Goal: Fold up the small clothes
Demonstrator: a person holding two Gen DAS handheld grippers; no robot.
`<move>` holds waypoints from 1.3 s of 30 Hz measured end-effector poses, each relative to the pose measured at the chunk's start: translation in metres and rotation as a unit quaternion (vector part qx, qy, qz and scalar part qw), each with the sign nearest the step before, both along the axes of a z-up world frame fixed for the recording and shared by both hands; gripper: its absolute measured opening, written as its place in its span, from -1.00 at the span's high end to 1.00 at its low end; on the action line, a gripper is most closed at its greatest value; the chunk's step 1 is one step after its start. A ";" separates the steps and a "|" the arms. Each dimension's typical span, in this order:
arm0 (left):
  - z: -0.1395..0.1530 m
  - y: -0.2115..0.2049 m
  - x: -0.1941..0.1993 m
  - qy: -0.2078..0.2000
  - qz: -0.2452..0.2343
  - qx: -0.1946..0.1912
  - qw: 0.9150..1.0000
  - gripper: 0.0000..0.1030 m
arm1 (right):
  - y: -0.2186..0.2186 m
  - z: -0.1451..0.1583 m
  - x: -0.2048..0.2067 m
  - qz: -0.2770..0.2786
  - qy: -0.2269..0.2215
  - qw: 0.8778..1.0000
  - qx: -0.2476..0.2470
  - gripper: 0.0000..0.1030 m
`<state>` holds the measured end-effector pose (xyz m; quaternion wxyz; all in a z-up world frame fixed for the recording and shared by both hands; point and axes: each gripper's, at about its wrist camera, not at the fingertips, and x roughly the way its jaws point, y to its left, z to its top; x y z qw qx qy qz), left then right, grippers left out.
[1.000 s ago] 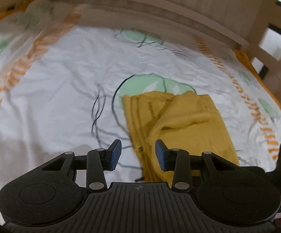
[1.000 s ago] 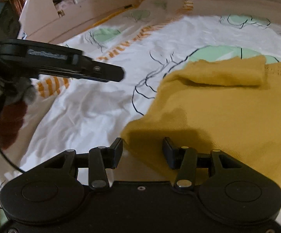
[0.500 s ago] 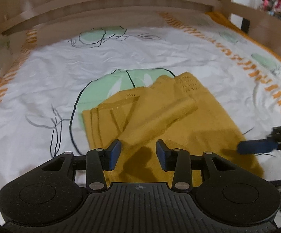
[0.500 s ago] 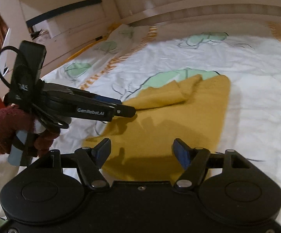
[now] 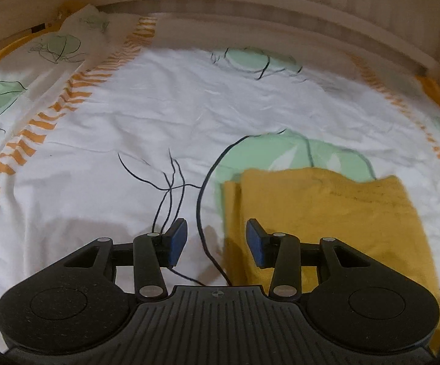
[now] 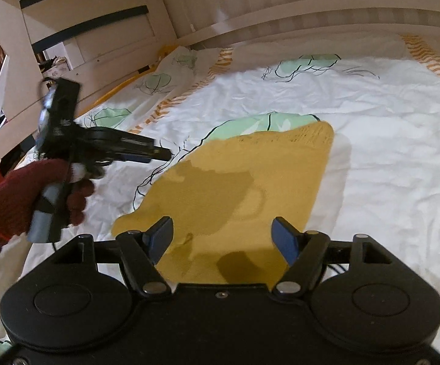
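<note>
Left wrist view: the left gripper (image 5: pixel 217 240) hangs low over the bed sheet (image 5: pixel 159 115), its blue-padded fingers (image 5: pixel 178 240) parted with nothing between them. The yellow garment (image 5: pixel 326 213) lies flat on the sheet to the right of centre, folded into a rough rectangle; its left edge, where stacked layers show, runs just inside the right finger. A dark blue tip at the lower right edge may be the other tool, though it is too cropped to be sure.

Right wrist view: the right gripper (image 6: pixel 223 240) sits above the near end of the yellow garment (image 6: pixel 250 182), fingers (image 6: pixel 284 238) spread wide and holding nothing. The cloth stretches away across a green leaf print on the bed sheet (image 6: pixel 387 121). The left gripper (image 6: pixel 159 153) is off to the left, clear of the cloth, carried by a hand (image 6: pixel 37 194) in a dark red glove; it is blurred, so how wide it stands cannot be told from here.

Risk, as I judge it: the layers are loose and soft, so a pinch at the near edge might catch only the top layer and peel the fold open. The thin sheet could also get nipped along with the cloth and drag it askew
</note>
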<state>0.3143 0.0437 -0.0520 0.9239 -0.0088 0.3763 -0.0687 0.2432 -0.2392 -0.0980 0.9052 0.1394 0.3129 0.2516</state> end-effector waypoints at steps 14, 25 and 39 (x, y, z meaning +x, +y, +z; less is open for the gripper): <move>-0.032 -0.003 -0.020 0.090 -0.050 -0.048 0.994 0.12 | -0.016 -0.005 0.001 -0.023 0.009 1.000 -0.004 -0.48; -0.028 0.033 -0.045 0.162 -0.042 -0.164 0.972 0.05 | -0.035 -0.003 0.024 -0.045 0.027 0.998 0.030 -0.66; -0.049 0.022 -0.033 0.204 -0.047 -0.247 0.946 -0.19 | -0.055 -0.036 0.082 -0.076 0.115 0.982 0.132 -0.82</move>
